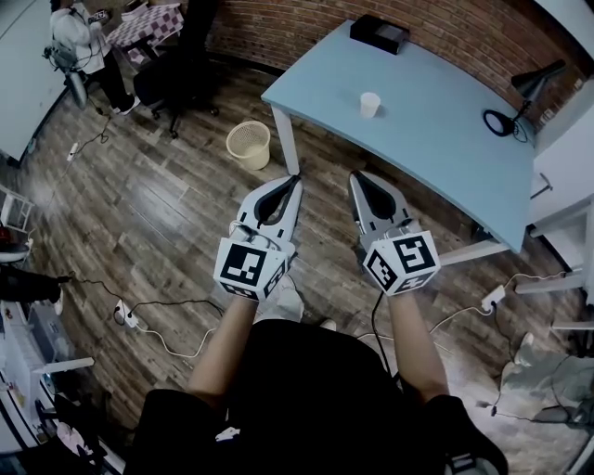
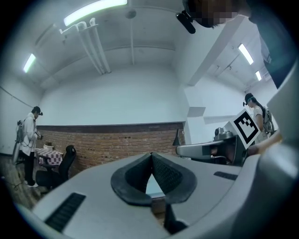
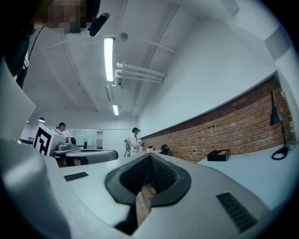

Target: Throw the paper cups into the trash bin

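The left claw (image 1: 296, 180) and right claw (image 1: 356, 177) are held side by side above the floor (image 1: 167, 213), well apart from each other. Both point level toward the worktop (image 1: 436, 130). In its own view each claw's jaws are closed tip to tip with nothing gripped. Only a small gap is left behind the tips, and the worktop edge or floor boards show through it.

One cup (image 1: 370, 104) stands upright on the worktop, well in from the near edge and out in the open. A box (image 1: 379, 34) sits at the far edge by the brick wall (image 1: 278, 28), and a lamp (image 1: 520, 93) stands toward the right end. Both are well apart from the cup.

The bin (image 1: 249, 145) stands open-topped on the floor, just left of the leg (image 1: 286, 139) under the worktop's near corner. It is outside the worktop's edge, not beneath it. The left claw's tip is near that leg, and boards lie between it and the bin.

A chair (image 1: 172, 83) stands near the bin on its far left side, and a person (image 1: 82, 42) is farther off in the corner. A cable (image 1: 158, 311) trails across the floor to the left of the claws, nearer the wearer and away from the bin.
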{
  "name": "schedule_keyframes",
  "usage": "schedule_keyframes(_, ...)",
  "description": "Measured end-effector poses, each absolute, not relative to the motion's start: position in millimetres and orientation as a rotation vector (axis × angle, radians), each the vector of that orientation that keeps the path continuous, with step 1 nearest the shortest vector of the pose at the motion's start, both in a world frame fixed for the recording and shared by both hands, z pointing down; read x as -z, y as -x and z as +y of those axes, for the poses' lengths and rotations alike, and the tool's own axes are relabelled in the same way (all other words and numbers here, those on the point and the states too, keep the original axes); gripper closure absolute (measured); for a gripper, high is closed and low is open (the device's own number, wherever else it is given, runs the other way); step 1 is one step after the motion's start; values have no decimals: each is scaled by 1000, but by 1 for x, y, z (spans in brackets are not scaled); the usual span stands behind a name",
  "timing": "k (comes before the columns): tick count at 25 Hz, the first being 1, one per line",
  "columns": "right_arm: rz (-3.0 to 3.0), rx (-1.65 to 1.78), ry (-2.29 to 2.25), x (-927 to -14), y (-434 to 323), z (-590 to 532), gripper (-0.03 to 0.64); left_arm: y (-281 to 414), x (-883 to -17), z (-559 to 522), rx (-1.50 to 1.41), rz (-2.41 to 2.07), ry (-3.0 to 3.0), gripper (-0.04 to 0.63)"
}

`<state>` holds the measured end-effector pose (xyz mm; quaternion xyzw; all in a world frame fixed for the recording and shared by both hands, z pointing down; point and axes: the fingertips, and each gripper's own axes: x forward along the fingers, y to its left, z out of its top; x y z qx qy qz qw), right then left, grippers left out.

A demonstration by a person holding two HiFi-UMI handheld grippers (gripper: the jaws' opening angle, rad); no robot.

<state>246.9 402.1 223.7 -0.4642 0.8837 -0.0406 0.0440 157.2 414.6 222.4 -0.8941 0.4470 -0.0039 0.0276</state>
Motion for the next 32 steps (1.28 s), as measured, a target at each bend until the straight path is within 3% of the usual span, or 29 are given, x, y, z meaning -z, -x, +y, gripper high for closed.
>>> schedule_keyframes(32, 2685, 174, 1559, -238, -176, 262, 612, -80, -239, 275, -54, 1341, 2861, 586)
